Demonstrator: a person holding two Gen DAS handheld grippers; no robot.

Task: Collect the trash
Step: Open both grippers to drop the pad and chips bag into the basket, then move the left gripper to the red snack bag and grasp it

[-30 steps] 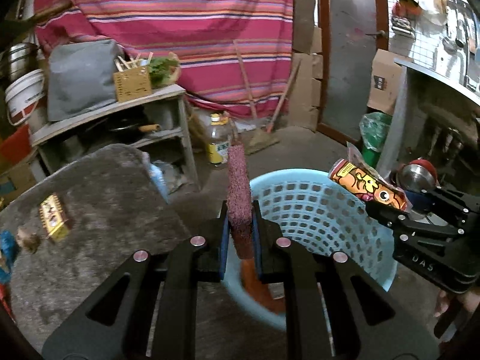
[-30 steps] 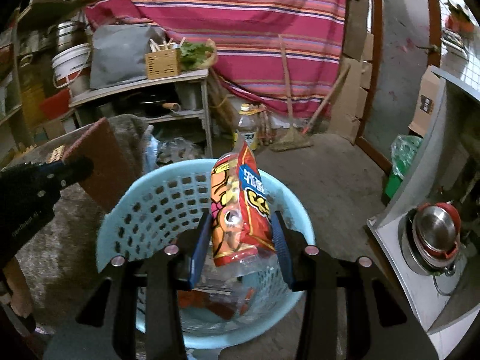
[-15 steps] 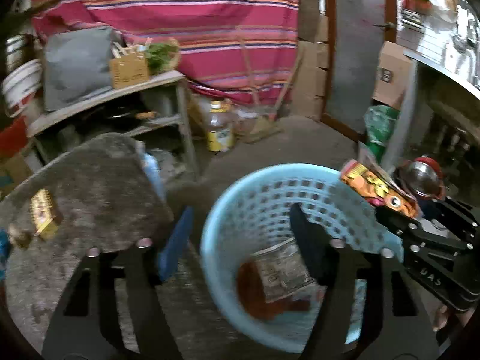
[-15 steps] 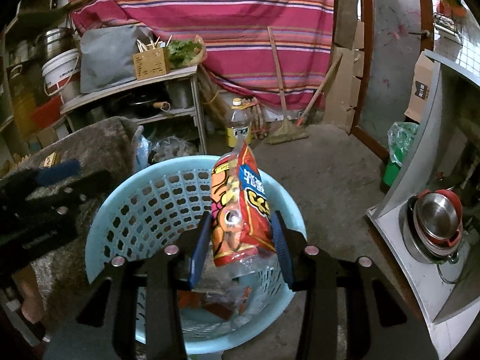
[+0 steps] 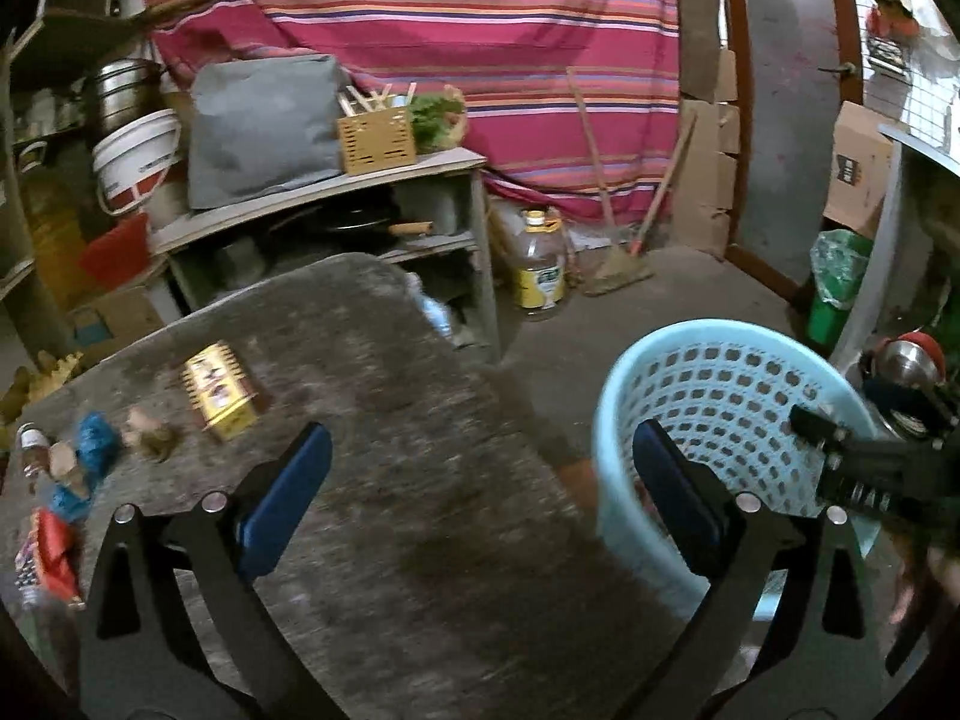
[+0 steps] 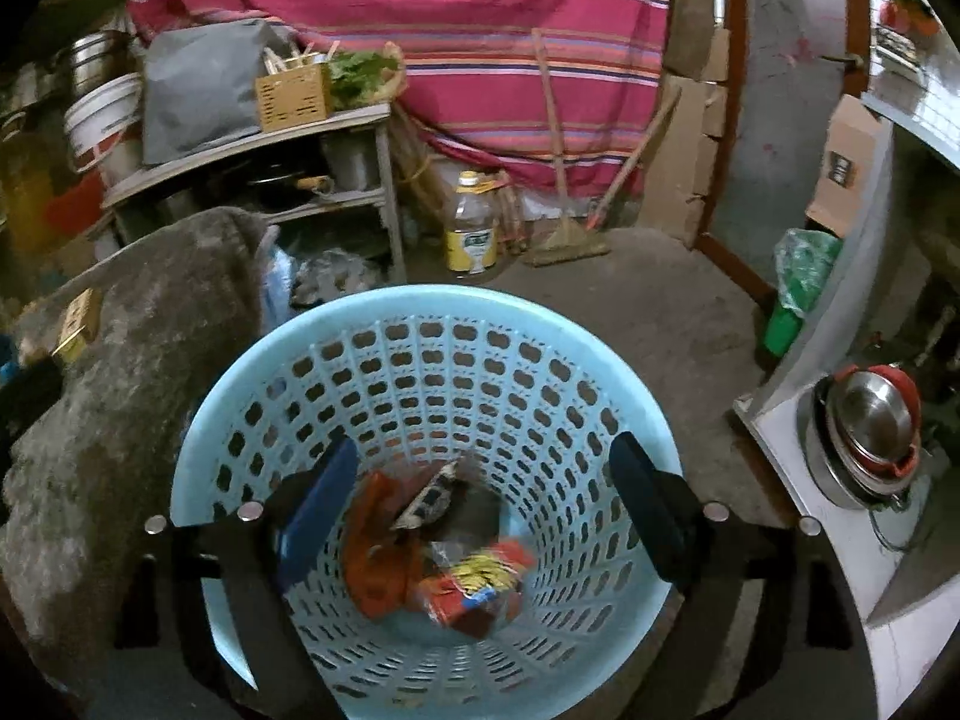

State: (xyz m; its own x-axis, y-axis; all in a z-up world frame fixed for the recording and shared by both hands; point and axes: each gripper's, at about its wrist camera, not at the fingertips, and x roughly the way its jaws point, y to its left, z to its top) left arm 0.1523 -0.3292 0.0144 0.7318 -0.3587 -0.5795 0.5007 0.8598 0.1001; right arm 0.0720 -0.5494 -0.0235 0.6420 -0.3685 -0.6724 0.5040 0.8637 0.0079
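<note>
We see the right gripper (image 6: 480, 501) over the light-blue perforated basket (image 6: 420, 312), its jaws just spread wide and empty; the red-and-yellow snack bag (image 6: 474, 585) lies blurred at the basket's bottom, possibly not yet settled. The left gripper (image 5: 480, 498), also just opened and empty, hangs above the grey mat (image 5: 390, 480); a yellow packet (image 5: 219, 390) lies at centre left.

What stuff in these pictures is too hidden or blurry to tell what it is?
- Left wrist view: small trash pieces at the table's left edge are blurred.
- Left wrist view: the basket bottom is hidden by its near wall.
- Right wrist view: the wrappers in the basket are motion-blurred; print unreadable.
</note>
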